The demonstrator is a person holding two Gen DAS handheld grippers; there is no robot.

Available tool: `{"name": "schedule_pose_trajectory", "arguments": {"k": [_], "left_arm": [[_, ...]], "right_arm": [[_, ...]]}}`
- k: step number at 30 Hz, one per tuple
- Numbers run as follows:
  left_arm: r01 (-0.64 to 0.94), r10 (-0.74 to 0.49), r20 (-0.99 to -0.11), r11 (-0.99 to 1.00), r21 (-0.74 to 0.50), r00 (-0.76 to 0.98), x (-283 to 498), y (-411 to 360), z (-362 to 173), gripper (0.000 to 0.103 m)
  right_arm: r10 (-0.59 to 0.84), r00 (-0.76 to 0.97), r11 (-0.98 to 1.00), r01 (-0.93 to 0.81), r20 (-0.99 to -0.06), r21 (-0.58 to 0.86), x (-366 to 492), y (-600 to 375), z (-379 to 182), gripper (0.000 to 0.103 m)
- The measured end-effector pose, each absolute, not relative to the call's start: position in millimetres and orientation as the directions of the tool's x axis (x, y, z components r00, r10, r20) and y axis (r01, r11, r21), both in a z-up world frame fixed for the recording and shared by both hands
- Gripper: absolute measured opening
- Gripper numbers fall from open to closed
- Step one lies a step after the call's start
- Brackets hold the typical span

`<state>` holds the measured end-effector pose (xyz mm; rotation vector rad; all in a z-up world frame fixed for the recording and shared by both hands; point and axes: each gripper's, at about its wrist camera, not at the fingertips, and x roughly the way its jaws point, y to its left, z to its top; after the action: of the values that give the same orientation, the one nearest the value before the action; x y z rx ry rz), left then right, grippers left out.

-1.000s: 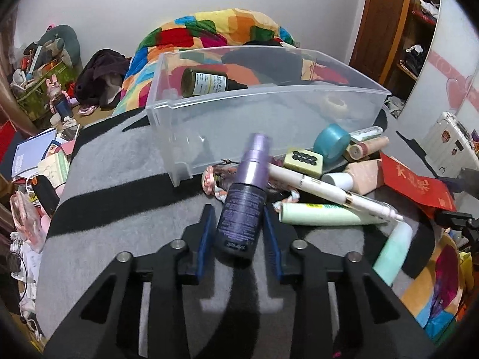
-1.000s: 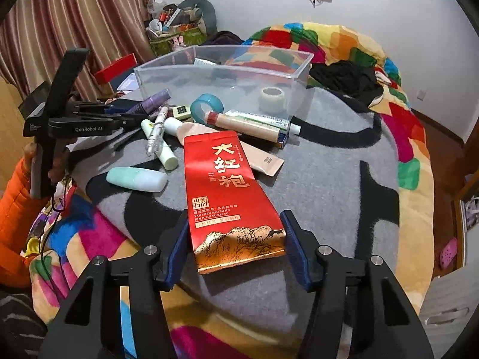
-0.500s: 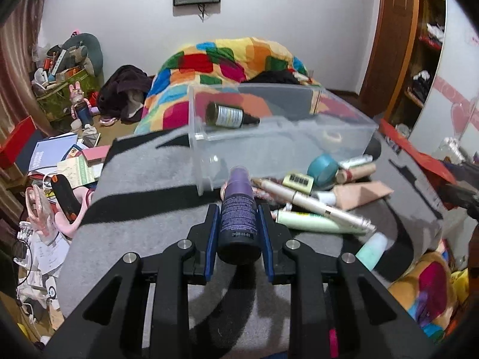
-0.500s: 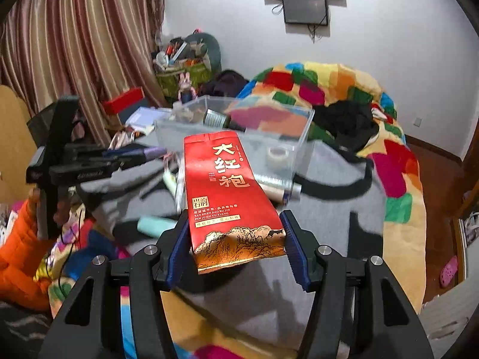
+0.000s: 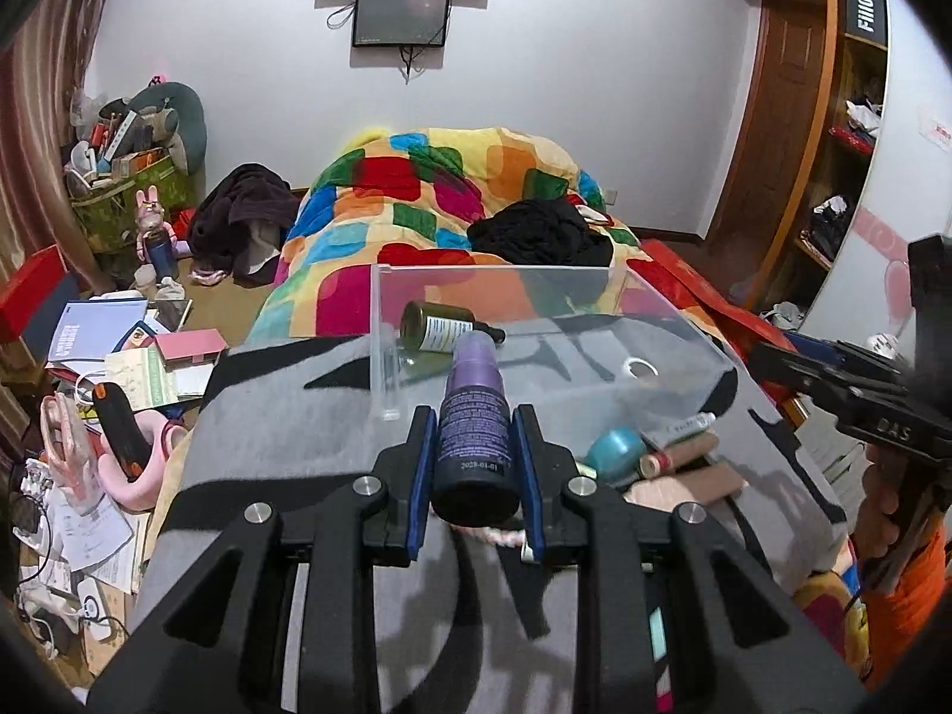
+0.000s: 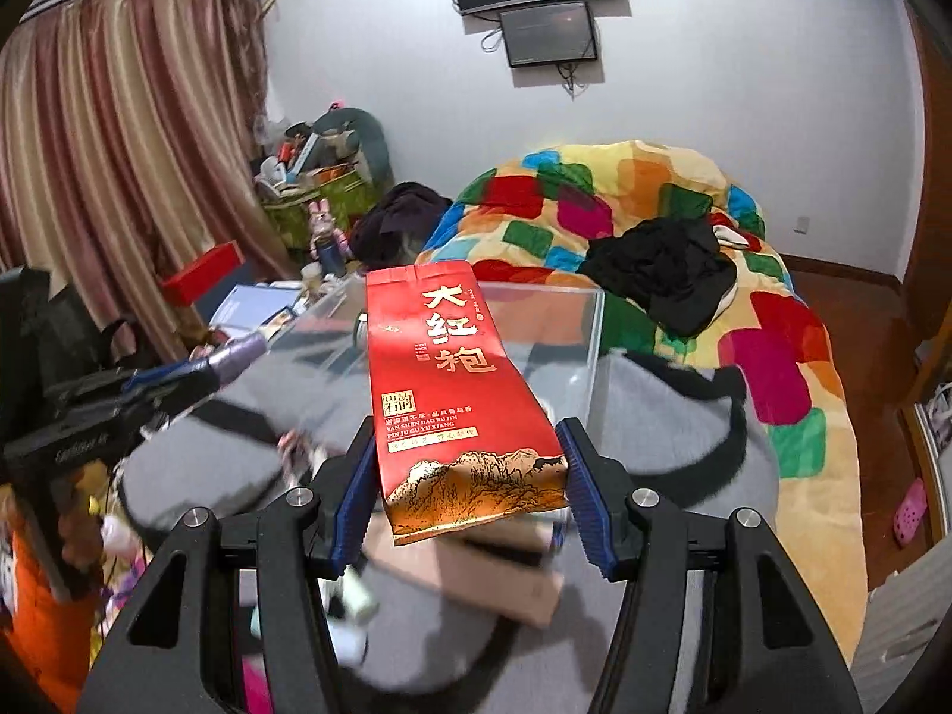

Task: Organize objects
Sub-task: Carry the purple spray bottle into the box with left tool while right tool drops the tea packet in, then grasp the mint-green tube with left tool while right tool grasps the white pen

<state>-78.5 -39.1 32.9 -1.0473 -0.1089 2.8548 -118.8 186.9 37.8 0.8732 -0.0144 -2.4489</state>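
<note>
Left gripper (image 5: pixel 475 457) is clamped on a purple spray bottle (image 5: pixel 474 428), blue pads snug against both sides of the body, base toward the camera and cap aimed at the clear plastic bin (image 5: pixel 678 321). The bottle is held off the blanket, just short of the bin's near wall.

Right gripper (image 6: pixel 470 479) is pinching a red tea packet (image 6: pixel 458 392) by its lower end, the one with the gold mountain print, and the packet sticks out forward and up in front of the bin. In the left wrist view you can see the right gripper coming in from the right edge, with a hand and an orange sleeve (image 5: pixel 910 613) under it.

Inside the bin: a dark green bottle (image 5: pixel 437 327) lying on its side near the left wall, and a roll of tape (image 5: pixel 639 368) flat on the bottom further right.

Still loose on the grey and black blanket (image 5: pixel 285 416), right of the left gripper: a teal roll (image 5: pixel 616 446), a couple of tubes (image 5: pixel 678 455) and a tan packet (image 5: pixel 684 488) all bunched together just outside the bin. The blanket sits over a bright patchwork quilt (image 5: pixel 428 190) with some black clothing (image 5: pixel 535 232) dumped on it.
</note>
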Motion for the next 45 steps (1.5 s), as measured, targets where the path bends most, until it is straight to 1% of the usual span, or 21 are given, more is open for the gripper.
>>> {"name": "schedule_pose_trajectory", "arguments": {"k": [5, 12, 22, 25, 28, 30, 34, 36, 38, 40, 42, 45], "left_arm": [[-0.069, 0.122, -0.671, -0.992, -0.105, -0.731, -108.5, -35.1, 26.2, 0.025], [-0.073, 0.143, -0.713, -0.989, -0.128, -0.687, -143.0, -32.1, 10.2, 0.025], [-0.088, 0.171, -0.738, -0.985, -0.151, -0.653, -155.6, -29.6, -1.8, 0.025], [-0.090, 0.163, -0.734, -0.986, -0.138, -0.659, -152.7, -27.7, -0.4, 0.026], [-0.101, 0.158, -0.726, -0.987, -0.121, -0.669, -146.1, -22.9, 4.2, 0.031], [-0.108, 0.153, -0.715, -0.988, -0.109, -0.682, -139.7, -20.6, 9.4, 0.038], [-0.127, 0.154, -0.687, -0.988, -0.090, -0.711, -122.3, -14.4, 21.5, 0.048], [-0.137, 0.162, -0.680, -0.986, -0.092, -0.715, -115.0, -12.2, 25.0, 0.054], [-0.151, 0.167, -0.677, -0.985, -0.083, -0.716, -105.6, -7.9, 26.5, 0.057], [-0.170, 0.175, -0.681, -0.983, -0.075, -0.712, -95.6, -2.9, 24.9, 0.058], [-0.185, 0.182, -0.687, -0.980, -0.071, -0.703, -86.6, 1.5, 21.7, 0.061], [-0.208, 0.199, -0.704, -0.975, -0.074, -0.682, -73.4, 7.5, 13.3, 0.061]], "right_arm": [[-0.499, -0.618, -0.845, 0.502, -0.607, 0.182, -148.2, 162.5, 36.5, 0.054], [-0.508, -0.545, -0.813, 0.559, -0.667, 0.162, -177.2, 130.9, 22.7, 0.054], [-0.460, -0.523, -0.819, 0.562, -0.717, 0.116, -196.7, 118.9, 5.7, 0.055], [-0.435, -0.530, -0.831, 0.548, -0.728, 0.098, -196.8, 120.5, 3.2, 0.055], [-0.436, -0.530, -0.836, 0.537, -0.728, 0.110, -195.6, 126.2, 5.3, 0.059], [-0.442, -0.532, -0.836, 0.536, -0.723, 0.117, -191.9, 128.0, 8.4, 0.059], [-0.449, -0.551, -0.834, 0.542, -0.703, 0.107, -178.6, 134.2, 18.7, 0.059], [-0.454, -0.563, -0.831, 0.547, -0.690, 0.100, -169.0, 138.2, 24.0, 0.061], [-0.458, -0.579, -0.831, 0.548, -0.675, 0.094, -157.6, 144.1, 29.2, 0.070], [-0.460, -0.590, -0.832, 0.546, -0.664, 0.092, -148.6, 149.6, 31.0, 0.073], [-0.458, -0.596, -0.834, 0.546, -0.660, 0.085, -139.2, 155.9, 30.5, 0.073], [-0.447, -0.597, -0.838, 0.540, -0.666, 0.079, -127.9, 165.5, 25.6, 0.073]]}}
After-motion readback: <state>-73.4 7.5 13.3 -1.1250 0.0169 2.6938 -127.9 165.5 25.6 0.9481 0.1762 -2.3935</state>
